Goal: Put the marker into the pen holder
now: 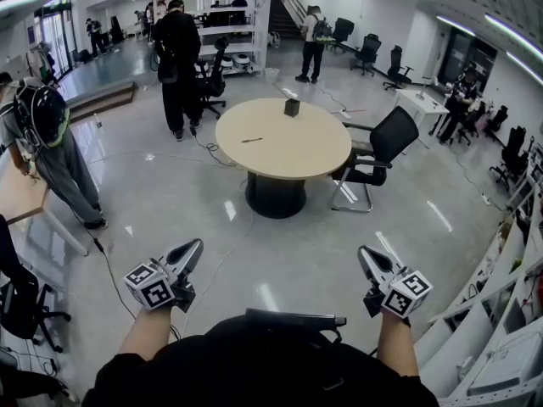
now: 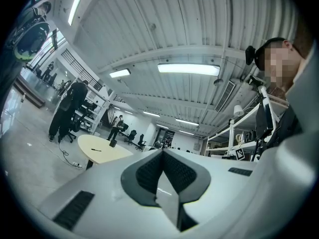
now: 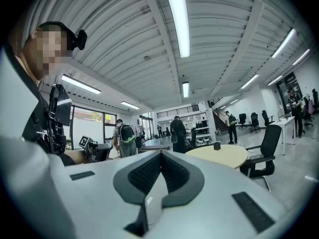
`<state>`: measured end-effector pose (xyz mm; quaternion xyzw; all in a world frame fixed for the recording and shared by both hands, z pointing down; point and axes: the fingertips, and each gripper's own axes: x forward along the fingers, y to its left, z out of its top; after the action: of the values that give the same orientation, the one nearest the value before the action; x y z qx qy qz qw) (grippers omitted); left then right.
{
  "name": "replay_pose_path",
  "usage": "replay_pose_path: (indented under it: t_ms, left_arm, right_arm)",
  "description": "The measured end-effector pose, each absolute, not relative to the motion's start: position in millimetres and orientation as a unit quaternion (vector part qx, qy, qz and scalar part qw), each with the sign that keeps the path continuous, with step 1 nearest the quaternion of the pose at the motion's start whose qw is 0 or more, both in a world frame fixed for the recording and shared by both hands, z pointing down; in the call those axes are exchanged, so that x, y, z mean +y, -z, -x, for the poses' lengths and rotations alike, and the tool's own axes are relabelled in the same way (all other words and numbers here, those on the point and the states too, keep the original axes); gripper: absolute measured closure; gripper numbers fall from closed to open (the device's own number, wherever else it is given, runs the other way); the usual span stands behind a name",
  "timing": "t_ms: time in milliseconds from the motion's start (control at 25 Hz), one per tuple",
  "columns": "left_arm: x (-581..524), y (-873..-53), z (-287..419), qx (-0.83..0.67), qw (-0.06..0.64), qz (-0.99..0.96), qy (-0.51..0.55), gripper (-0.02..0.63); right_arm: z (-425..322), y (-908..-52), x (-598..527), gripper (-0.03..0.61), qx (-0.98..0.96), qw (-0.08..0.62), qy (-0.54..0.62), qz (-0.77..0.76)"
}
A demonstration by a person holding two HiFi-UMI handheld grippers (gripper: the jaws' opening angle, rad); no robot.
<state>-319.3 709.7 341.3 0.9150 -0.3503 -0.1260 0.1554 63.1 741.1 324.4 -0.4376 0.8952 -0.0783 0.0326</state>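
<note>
left gripper (image 1: 197, 246) and right gripper (image 1: 363, 253) in my hands are both closed, jaws together on nothing. floor (image 1: 288, 261) separates them from the round table (image 1: 297, 151), office chair (image 1: 392, 136) at its right; the marker (image 1: 252, 140) lies on that top, well apart from both, near the pen holder (image 1: 292, 107). the right gripper view shows the pen holder (image 3: 217, 146) but does not resolve the marker.

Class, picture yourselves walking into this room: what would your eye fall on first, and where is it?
The pale round table in the middle of the open floor stands out, a dark marker lying on its left part and a small dark pen holder near its far edge. Nearest the camera, the left gripper and right gripper point toward it, both shut and empty.
</note>
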Motion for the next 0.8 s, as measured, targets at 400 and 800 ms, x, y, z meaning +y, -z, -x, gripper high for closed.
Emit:
replay_pose_path:
  t_ms: [400, 800]
  left_arm:
    - [705.1, -336.6, 256.3, -0.338, 0.151, -0.922, 0.113, 0.618]
    - [707.5, -348.4, 170.7, -0.329, 0.158, -0.925, 0.103, 0.618]
  right_arm:
    - [-122.3, -327.4, 746.3, 0.575, 0.893, 0.042, 0.083, 0.439]
    - [-200.5, -336.2, 750.6, 0.575, 0.894, 0.051, 0.087, 0.437]
